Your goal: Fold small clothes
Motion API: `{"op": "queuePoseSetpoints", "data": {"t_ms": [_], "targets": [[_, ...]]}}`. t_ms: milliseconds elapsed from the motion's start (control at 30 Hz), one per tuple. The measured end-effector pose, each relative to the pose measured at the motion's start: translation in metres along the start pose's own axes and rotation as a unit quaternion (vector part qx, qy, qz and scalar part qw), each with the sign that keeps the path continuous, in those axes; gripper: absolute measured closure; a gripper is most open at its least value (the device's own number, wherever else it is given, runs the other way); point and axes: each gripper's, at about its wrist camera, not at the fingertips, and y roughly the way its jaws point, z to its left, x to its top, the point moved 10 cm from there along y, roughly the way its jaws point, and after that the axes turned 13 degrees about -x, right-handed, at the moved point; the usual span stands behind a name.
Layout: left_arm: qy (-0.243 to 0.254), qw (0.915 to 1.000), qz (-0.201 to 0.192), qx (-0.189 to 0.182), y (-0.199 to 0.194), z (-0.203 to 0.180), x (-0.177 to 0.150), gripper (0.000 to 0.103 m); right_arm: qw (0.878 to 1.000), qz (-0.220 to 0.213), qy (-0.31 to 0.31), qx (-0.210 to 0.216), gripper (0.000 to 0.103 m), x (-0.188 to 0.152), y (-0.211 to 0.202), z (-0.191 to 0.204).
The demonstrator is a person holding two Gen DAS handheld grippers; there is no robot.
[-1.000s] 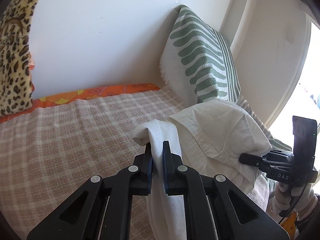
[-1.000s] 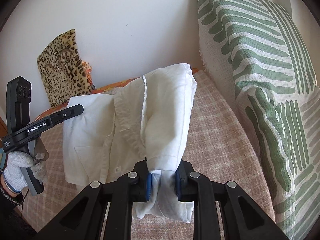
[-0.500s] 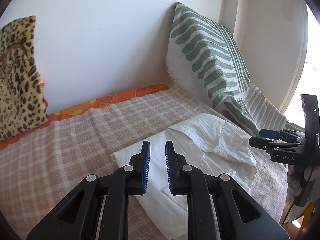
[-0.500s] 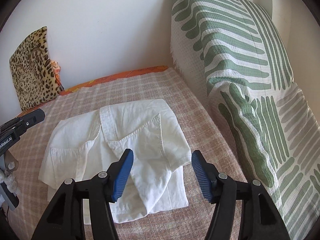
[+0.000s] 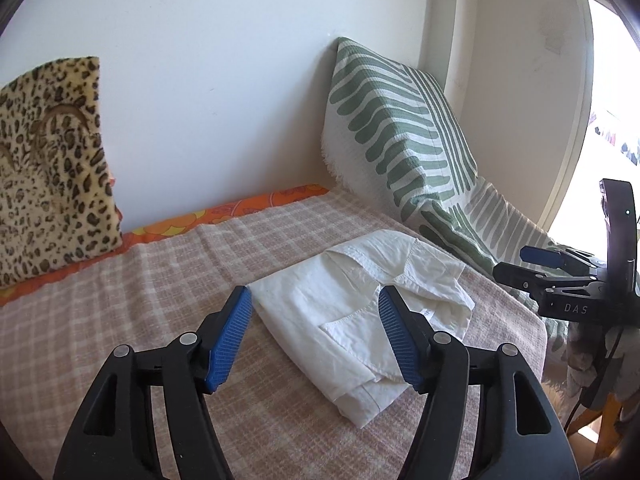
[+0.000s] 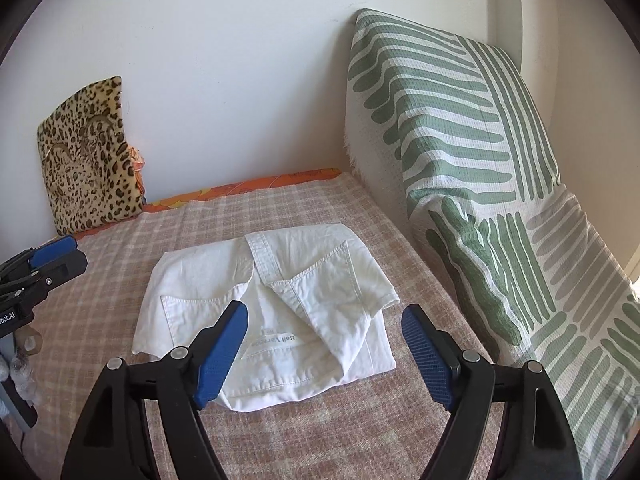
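Nearest, the left gripper [image 5: 316, 334] and the right gripper [image 6: 324, 344] hang with jaws spread wide, holding nothing. Beyond them the white shirt [image 6: 272, 304] lies folded into a compact bundle on the pink checked blanket [image 6: 408, 432], collar, chest pocket and neck label facing up. Farther back, a green-patterned cushion [image 6: 460, 140] and a leopard-print pillow [image 6: 86, 152] lean against the wall.
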Motion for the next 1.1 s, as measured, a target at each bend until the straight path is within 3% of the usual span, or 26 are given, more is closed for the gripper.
{"op": "queuePoseSetpoints", "data": {"t_ms": [200,367,667,833,967,1100], "targets": [[0.000,0.9999,-0.011,-0.003,-0.040,-0.009,-0.006,0.026,1.000,-0.020,0.017,0.000,0.014,-0.002,-0.039,0.012],[0.019,0.9997,-0.016,0.004,-0.072,-0.019,-0.015,0.022,1.000,-0.023,0.006,-0.012,0.003,-0.015,-0.064,0.027],[0.026,0.9996,0.001,0.015,-0.112,-0.021,-0.047,0.013,0.998,-0.050,0.017,-0.017,0.000,-0.040,-0.103,0.055],[0.029,0.9990,0.012,0.031,-0.130,-0.017,-0.070,0.013,0.998,-0.052,0.008,-0.017,0.000,-0.053,-0.109,0.069],[0.024,0.9986,0.004,0.047,-0.140,-0.012,-0.082,0.002,0.999,-0.048,0.017,-0.013,0.000,-0.063,-0.106,0.074],[0.012,0.9986,0.001,0.052,-0.145,-0.007,-0.089,0.002,0.999,-0.036,0.028,-0.004,0.000,-0.069,-0.101,0.077]]}}
